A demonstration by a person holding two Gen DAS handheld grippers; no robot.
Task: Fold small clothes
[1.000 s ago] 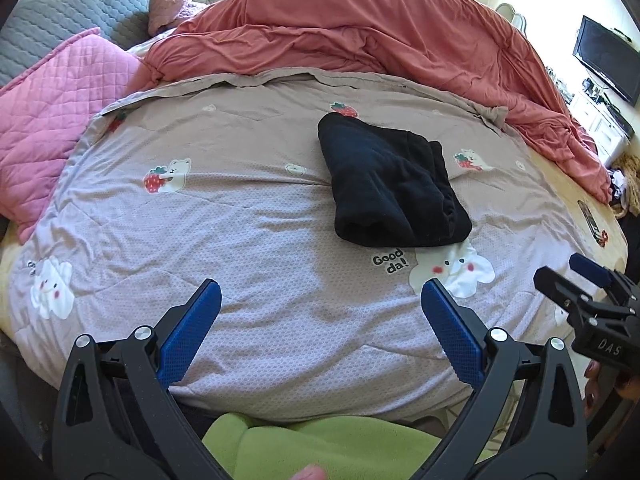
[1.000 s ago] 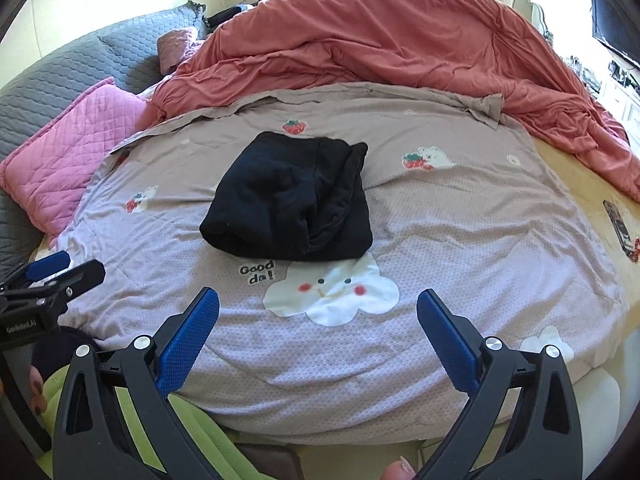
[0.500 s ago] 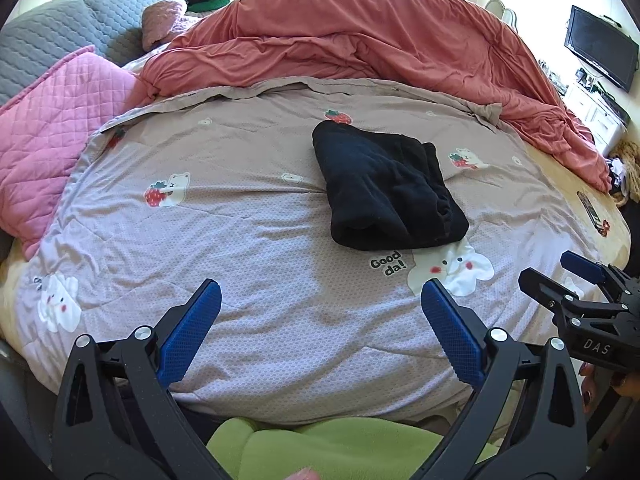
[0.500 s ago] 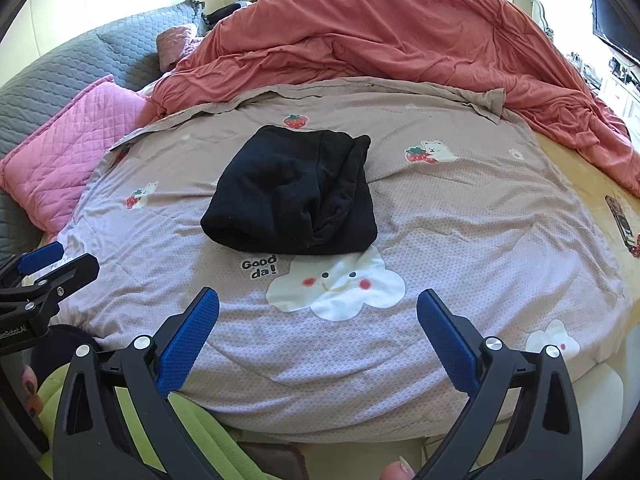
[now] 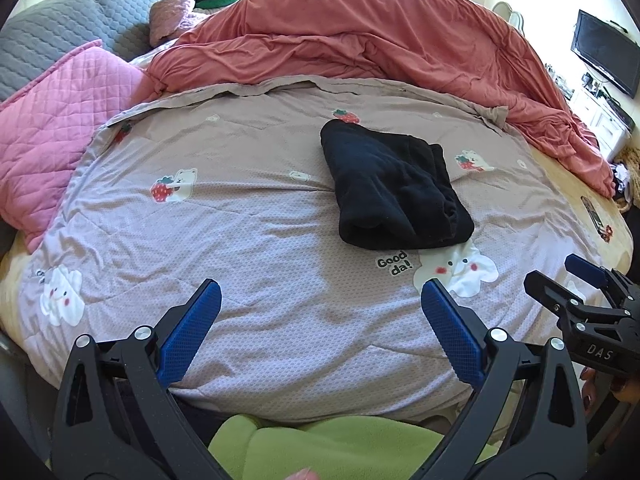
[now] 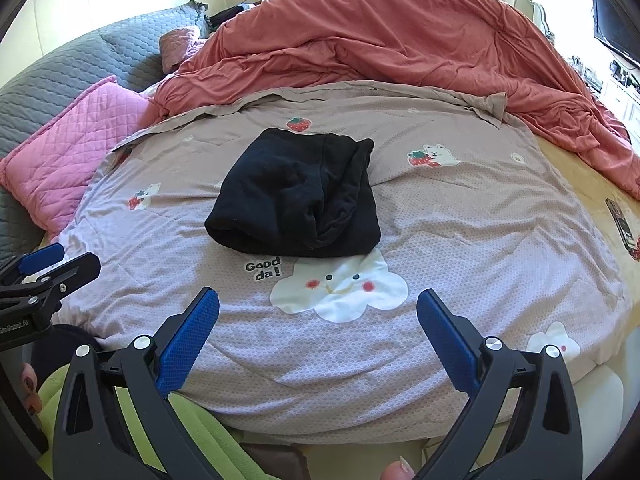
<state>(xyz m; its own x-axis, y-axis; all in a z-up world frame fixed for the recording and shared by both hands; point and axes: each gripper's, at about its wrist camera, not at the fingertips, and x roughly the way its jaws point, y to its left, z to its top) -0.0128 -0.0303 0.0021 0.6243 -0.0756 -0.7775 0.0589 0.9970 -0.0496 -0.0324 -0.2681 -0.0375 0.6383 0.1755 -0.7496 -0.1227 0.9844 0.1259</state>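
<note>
My left claw (image 5: pixel 318 312) hangs with its blue pads spread wide apart and nothing between them; my right claw (image 6: pixel 318 320) is spread the same way, also empty. Both sit back at the near edge of the bed, over the quilt (image 5: pixel 248 216).

The black garment (image 6: pixel 296 196) lies ahead of both claws on the quilt, up and to the right of my left claw, straight ahead and slightly left of my right one. It looks already folded into a thick, soft bundle, light and limp, likely fleecy and not slippery. I judge the rolled near edge the best hold for my left claw, and the layered right side, where loose edges stack, for my right; pinching only the top layer would likely undo the fold.

Far left of the claws is a pink quilted pillow (image 5: pixel 52 128). Beyond the garment heaps a salmon duvet (image 6: pixel 400 40). Nothing lies between claws and garment.
</note>
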